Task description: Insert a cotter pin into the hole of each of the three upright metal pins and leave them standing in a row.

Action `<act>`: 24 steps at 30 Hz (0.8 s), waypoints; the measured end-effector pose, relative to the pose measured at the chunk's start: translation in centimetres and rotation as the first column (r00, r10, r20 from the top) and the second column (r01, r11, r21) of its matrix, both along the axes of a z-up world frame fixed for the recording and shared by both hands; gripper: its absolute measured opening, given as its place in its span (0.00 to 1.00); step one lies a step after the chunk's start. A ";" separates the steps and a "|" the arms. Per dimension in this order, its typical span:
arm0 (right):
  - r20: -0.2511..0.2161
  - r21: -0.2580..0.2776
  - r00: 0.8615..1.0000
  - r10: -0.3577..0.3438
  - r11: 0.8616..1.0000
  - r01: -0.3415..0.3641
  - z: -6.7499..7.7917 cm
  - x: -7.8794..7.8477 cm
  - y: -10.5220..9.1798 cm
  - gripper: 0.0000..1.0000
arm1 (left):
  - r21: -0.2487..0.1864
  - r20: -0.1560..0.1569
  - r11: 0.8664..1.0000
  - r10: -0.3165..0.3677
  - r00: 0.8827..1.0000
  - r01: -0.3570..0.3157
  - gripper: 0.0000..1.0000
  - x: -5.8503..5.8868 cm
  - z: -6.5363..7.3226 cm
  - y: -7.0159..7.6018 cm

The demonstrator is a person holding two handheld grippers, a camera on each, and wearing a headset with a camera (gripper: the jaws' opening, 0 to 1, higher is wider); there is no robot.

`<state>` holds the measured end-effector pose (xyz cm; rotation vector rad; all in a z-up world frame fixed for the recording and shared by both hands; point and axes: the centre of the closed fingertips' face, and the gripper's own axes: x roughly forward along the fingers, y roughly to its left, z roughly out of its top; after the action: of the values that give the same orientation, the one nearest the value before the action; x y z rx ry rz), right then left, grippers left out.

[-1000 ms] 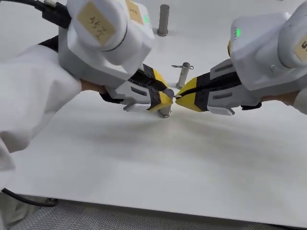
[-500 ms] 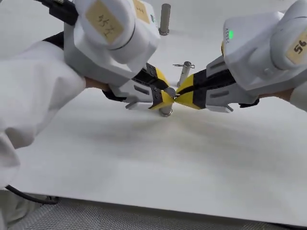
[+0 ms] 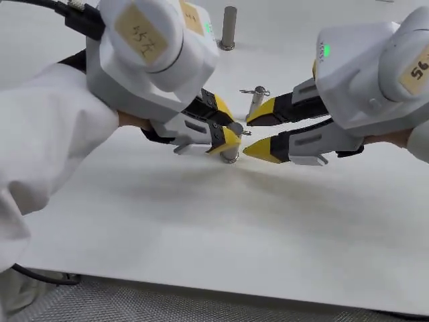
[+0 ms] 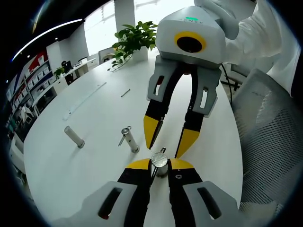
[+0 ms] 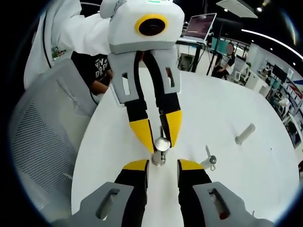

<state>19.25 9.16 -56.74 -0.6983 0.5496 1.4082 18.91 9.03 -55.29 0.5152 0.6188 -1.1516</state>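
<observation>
The near upright metal pin stands on the white table, and my left gripper is shut on its head. A thin cotter-pin wire sticks out of that head toward my right gripper, which is open with a yellow tip above and below the wire. In the left gripper view my left gripper clamps the pin head, with the right gripper open just beyond. In the right gripper view the same pin stands just ahead of my open right gripper. The middle pin carries a cotter pin. The far pin stands bare.
The table's front edge runs below the grippers, with mesh flooring under it. A potted plant and a long flat strip lie far across the table. A mesh chair stands beside it. Monitors and shelves show in the background.
My right gripper was shut at the near pin's head with the wire between its tips; it has opened. The left gripper keeps its hold on the pin.
</observation>
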 end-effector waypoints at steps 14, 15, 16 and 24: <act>-0.049 0.038 0.996 -0.072 0.997 0.074 0.6 -0.5 -0.2 0.20 | -0.149 -0.026 0.979 0.136 0.990 -0.138 0.27 0.2 1.6 3.3; -0.050 0.041 0.996 -0.075 0.996 0.077 0.7 -0.5 -0.1 0.20 | -0.161 -0.029 0.976 0.141 0.990 -0.144 0.30 0.2 1.7 4.0; -0.054 0.043 0.995 -0.078 0.996 0.081 0.7 -0.5 0.0 0.20 | -0.169 -0.028 0.975 0.142 0.989 -0.145 0.34 -0.2 1.8 4.1; -0.062 0.061 0.994 -0.095 0.993 0.099 1.1 -0.2 0.8 0.24 | -0.162 -0.042 0.969 0.184 0.982 -0.188 0.58 -1.3 1.3 5.4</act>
<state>19.03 9.93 -55.65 -0.5734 0.5747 1.3527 17.57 14.43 -54.00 0.2932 0.5758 -1.0223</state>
